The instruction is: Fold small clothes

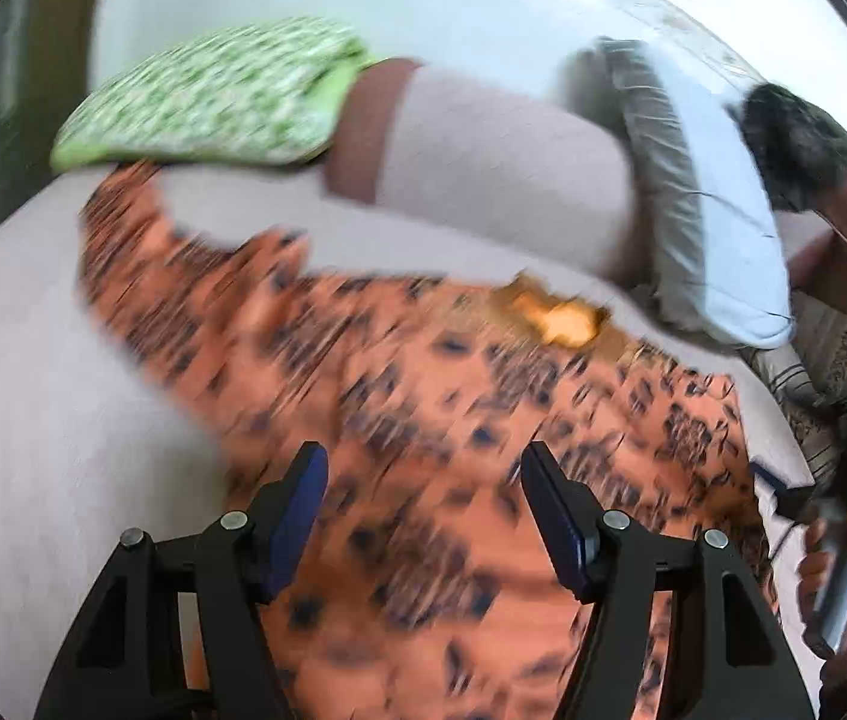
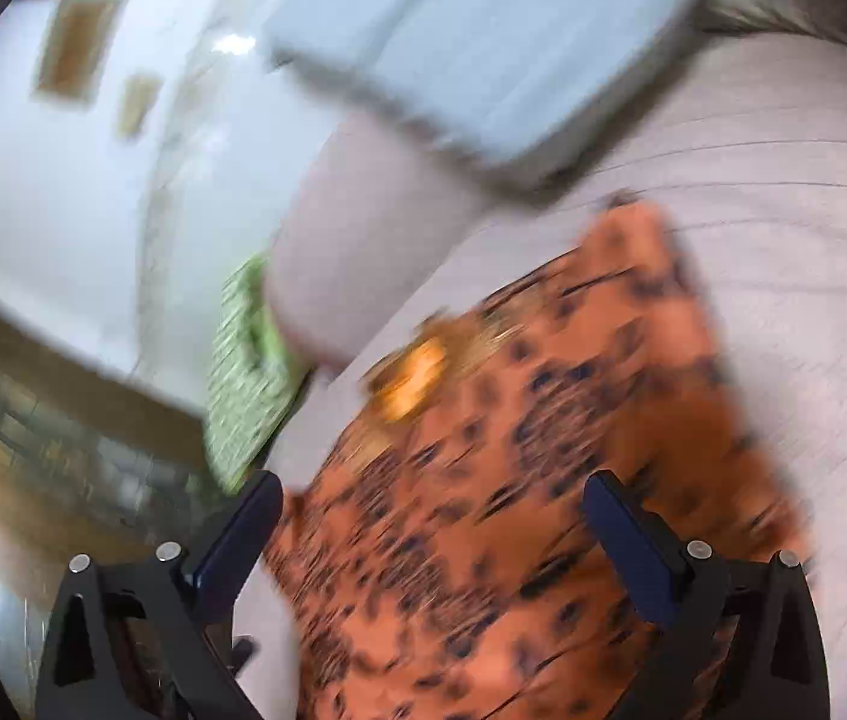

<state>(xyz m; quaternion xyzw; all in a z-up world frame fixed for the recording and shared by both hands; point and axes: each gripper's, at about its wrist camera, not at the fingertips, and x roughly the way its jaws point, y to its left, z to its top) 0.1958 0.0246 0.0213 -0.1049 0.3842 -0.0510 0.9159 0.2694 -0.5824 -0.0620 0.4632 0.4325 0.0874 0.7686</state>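
Observation:
An orange garment (image 1: 423, 390) with dark blotches and a yellow patch (image 1: 561, 318) at its neck lies spread on a pale pink sofa seat (image 1: 33, 390). My left gripper (image 1: 423, 474) hovers open over its lower part, with nothing between the blue pads. In the right wrist view the same garment (image 2: 513, 450) fills the middle, and my right gripper (image 2: 435, 510) is open above its near edge, also with nothing between its fingers. Both views are motion-blurred. A person's hand (image 1: 837, 564) shows at the right edge of the left wrist view.
A green patterned cushion (image 1: 207, 96) leans on the sofa's arm (image 1: 483, 150) behind the garment. A white-and-grey pillow (image 1: 693, 210) stands at the back right, pillow (image 2: 483, 48). Floor and furniture (image 2: 63, 450) lie beyond the sofa's left end.

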